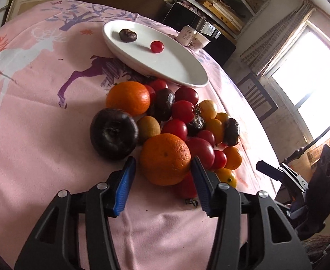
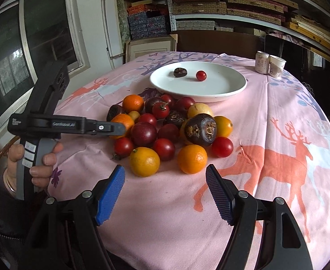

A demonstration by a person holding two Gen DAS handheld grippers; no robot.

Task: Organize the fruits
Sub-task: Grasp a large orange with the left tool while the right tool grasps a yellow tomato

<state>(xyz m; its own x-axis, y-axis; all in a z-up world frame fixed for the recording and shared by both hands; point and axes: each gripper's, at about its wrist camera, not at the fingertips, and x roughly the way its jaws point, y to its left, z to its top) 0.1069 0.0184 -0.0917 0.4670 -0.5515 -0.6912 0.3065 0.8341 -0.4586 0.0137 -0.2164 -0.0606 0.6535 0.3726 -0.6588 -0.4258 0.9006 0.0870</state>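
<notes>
Left gripper [image 1: 162, 168] jaws wide around orange [image 1: 165, 158], right gripper [image 2: 165, 177] jaws wide, empty

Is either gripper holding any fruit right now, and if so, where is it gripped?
Nothing is held. The left gripper is open around an orange, its pads not clamped on it. The right gripper is open and empty.

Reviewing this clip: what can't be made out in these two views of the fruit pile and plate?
- Left wrist view: the red fruit behind the near orange is mostly hidden by it and a blue finger pad.
- Right wrist view: the left hand-held gripper fingertips merge with the pile; contact unclear.
- Both views: print on the pale can and paper cup is too small to read.
</notes>
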